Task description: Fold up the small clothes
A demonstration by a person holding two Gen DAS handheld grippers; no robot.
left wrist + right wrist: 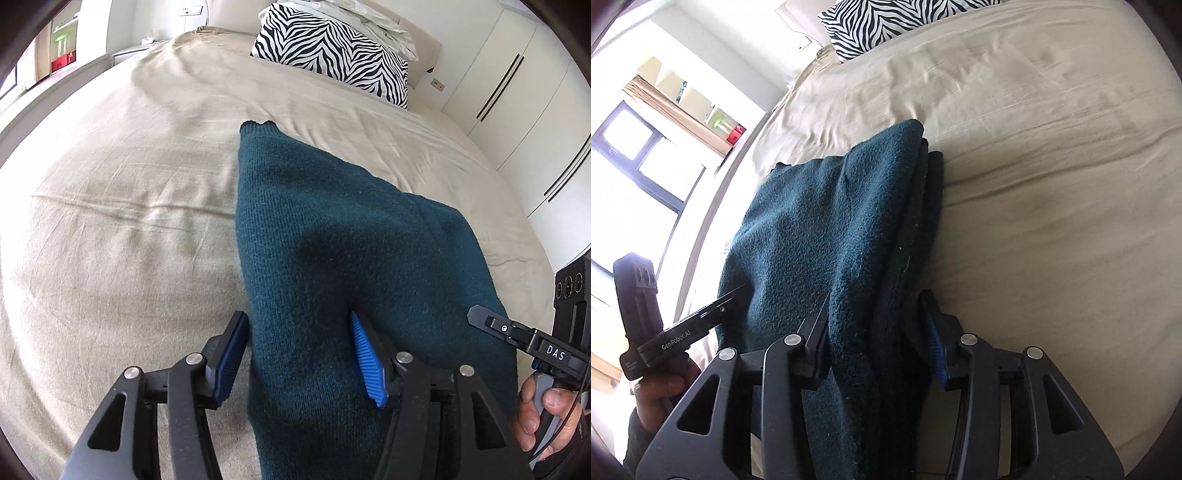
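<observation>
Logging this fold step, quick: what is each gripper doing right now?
Left gripper: open, fingers set apart around the edge of the green sweater, not clamped.
Right gripper: open, fingers astride the sweater's folded edge.

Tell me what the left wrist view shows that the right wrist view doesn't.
Only the left wrist view shows the white wardrobe doors, the crumpled white bedding behind the pillow, and the right gripper from outside. Only the right wrist view shows the dark-framed window and the left gripper from outside. Both show the teal garment lying on the beige bed, between open fingers, plus the zebra pillow.
</observation>
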